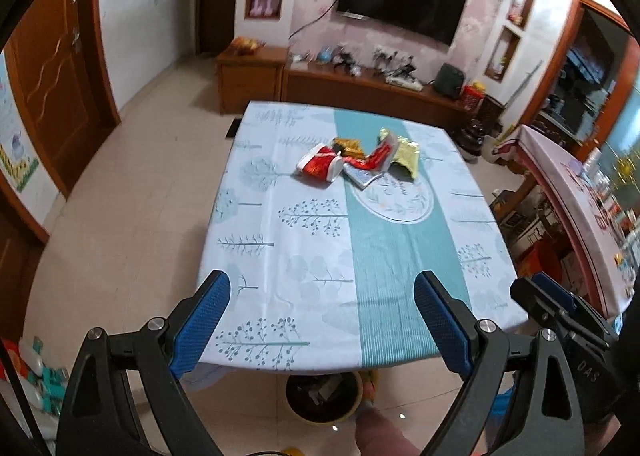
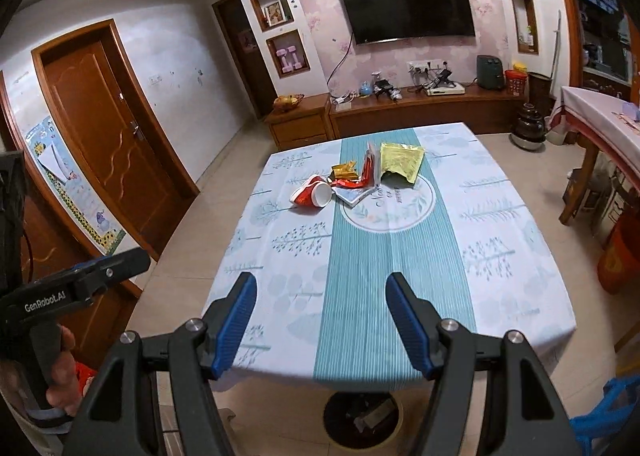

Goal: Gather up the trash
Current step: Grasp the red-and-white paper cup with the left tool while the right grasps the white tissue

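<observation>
The jaws of both the left gripper (image 1: 322, 320) and the right gripper (image 2: 322, 322) are held wide and empty above the near edge of the surface (image 2: 520, 288), presumably readied for the trash (image 2: 356, 180) heaped mid-surface, well apart.

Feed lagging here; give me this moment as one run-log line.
left hand-held gripper: open, empty | right hand-held gripper: open, empty | trash pile: untouched on tablecloth | bin: under near table edge

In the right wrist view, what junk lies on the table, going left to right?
Red cup → small gold wrapper → upright red packet → gold bag, all on the table.
</observation>
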Tool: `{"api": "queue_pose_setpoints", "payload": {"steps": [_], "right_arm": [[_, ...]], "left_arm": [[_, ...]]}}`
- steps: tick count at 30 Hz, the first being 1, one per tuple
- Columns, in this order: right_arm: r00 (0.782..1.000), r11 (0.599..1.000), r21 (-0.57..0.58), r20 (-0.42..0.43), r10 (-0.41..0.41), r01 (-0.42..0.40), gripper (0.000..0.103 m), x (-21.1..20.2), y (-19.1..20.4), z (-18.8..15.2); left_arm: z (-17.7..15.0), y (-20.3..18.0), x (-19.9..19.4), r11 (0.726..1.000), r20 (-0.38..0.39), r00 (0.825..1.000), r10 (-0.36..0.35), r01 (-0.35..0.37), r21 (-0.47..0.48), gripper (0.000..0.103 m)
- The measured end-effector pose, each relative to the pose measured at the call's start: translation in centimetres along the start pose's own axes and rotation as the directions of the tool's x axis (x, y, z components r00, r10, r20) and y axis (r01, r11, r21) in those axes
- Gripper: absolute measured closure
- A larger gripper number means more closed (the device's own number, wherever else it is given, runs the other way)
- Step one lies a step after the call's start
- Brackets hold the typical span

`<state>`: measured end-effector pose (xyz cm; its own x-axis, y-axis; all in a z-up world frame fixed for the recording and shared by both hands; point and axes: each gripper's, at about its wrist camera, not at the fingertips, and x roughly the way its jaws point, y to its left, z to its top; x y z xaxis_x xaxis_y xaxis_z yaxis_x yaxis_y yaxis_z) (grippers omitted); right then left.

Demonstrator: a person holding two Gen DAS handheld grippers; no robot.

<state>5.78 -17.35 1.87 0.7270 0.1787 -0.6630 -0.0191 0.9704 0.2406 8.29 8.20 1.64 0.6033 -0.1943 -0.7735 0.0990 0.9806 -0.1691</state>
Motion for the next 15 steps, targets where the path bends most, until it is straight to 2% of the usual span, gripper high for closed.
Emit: {"api": "queue_pose_setpoints", "payload": {"steps": [7,10,15], "right_arm": [[0.995,0.998,0.026,-0.081,0.058,-0.056,0.036,9.8,-4.5,6.0],[0.984,0.996,0.030,-0.155,0.092,-0.088,0.044,14.8,-6.6,8.7],[0.964,0.991,-0.008,-0.232,0.127,-0.133,0.045,22.8,-9.3,13.3]], "left_arm": [[5.7,-0.3,9.3,0.989,-0.084,0.996,0.030,-0.041,-0.140,0.011],[8.2,-0.3,14.1,0.971,-0.130,0.992,0.006,-0.036,-0.234,0.011],[11.4,-0.2,21.9,0.928,-0.185,0.983,-0.017,-0.054,-0.370,0.014]]}}
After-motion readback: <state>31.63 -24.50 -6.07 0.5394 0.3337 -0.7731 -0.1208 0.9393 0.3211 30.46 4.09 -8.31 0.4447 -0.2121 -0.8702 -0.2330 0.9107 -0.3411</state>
